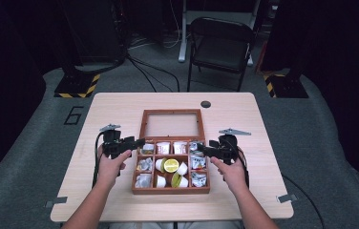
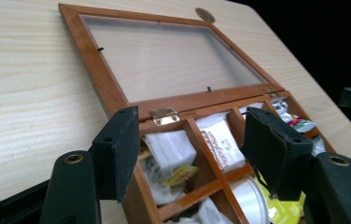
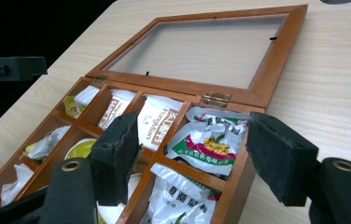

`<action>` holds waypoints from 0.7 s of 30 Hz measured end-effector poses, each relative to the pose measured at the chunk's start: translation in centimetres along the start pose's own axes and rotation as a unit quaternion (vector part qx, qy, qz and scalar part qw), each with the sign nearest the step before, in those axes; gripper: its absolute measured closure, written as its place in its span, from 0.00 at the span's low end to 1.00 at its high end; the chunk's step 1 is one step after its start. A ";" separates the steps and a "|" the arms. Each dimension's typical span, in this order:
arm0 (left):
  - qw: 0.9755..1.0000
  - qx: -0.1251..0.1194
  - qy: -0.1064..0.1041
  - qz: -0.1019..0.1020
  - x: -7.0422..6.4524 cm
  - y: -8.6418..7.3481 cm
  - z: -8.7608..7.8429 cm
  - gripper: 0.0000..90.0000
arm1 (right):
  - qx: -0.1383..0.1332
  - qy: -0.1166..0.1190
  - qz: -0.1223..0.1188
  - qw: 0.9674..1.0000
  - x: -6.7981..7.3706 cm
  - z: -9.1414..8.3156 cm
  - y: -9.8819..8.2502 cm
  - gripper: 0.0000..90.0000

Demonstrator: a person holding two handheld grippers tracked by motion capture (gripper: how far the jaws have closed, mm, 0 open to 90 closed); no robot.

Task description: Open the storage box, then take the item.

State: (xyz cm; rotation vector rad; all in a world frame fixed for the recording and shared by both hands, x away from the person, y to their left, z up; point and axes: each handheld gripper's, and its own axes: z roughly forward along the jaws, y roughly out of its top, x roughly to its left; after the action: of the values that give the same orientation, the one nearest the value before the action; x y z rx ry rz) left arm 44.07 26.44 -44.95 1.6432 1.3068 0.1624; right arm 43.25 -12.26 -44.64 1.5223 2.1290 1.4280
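We hold each hand-held gripper, left (image 1: pixel 142 141) and right (image 1: pixel 200 148), parted and empty beside the stiff wooden tea box (image 1: pixel 170 190); its hinged glass lid (image 1: pixel 172 124) looks fragile, best taken by the frame.

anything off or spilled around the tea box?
Nothing stands out. The wooden box sits square on the table, its glass lid laid flat open behind, packets and cups all inside their compartments, nothing spilled.

Black "6" on grey floor mat (image 1: pixel 74 115), sachet print unreadable
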 end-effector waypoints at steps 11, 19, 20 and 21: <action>1.000 0.013 0.004 0.019 -0.2 -0.7 -0.9 0.41 | 0.018 -0.002 -0.068 0.998 1.2 0.7 -0.7 0.35; 0.999 0.019 0.010 0.024 0.1 -1.0 -1.3 0.42 | 0.042 -0.012 -0.088 0.995 1.4 1.2 -1.3 0.39; 1.000 0.017 0.010 0.024 0.1 -1.0 -1.3 0.42 | 0.046 -0.016 -0.093 0.994 1.6 1.3 -1.5 0.40; 1.000 0.017 0.009 0.023 0.1 -1.0 -1.3 0.42 | 0.047 -0.015 -0.099 0.994 1.6 1.3 -1.5 0.41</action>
State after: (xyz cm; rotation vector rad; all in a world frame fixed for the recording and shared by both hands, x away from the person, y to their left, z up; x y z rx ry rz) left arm 42.66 27.24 -45.04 1.7049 1.2916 0.1853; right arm 42.27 -10.26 -45.89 1.3100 2.2836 1.2478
